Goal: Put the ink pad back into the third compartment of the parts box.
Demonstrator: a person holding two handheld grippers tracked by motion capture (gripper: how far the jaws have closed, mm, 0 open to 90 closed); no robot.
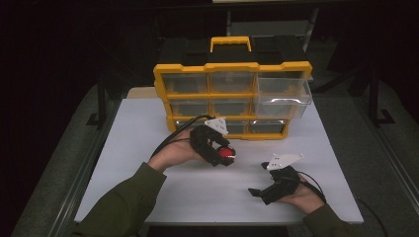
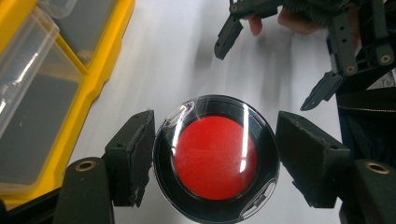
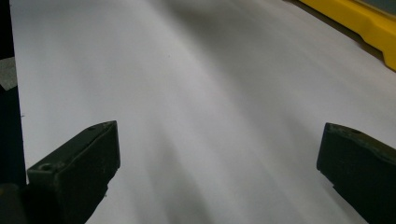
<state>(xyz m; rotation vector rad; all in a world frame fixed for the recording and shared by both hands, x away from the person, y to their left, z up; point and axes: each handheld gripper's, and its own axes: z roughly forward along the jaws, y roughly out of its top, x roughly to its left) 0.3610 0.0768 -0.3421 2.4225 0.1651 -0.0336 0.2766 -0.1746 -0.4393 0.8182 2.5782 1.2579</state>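
Two grippers are over the white table [image 1: 148, 148], and the busy one is the left gripper [image 1: 221, 154]: its jaws are clamped across a small round case [image 2: 215, 158], black-rimmed with a clear lid and a red disc inside, held just in front of the yellow drawer organizer [image 1: 232, 98]. From where I stand, the case looks clear of the tabletop. The right gripper [image 1: 259, 185] rests low on the table nearer the person, jaws wide apart with nothing between them.

I'd judge the case to be light, rigid plastic, and that glossy curved wall looks slippery. The pads [image 2: 133, 156] meet it at two opposite points on the rim, which seems the right place, straight across the widest part. A grip off-centre could let it squirt out sideways. The lid might scratch or pop loose under a hard squeeze, so a gentle hold is best. One upper right drawer [image 1: 282, 95] of the organizer stands pulled out
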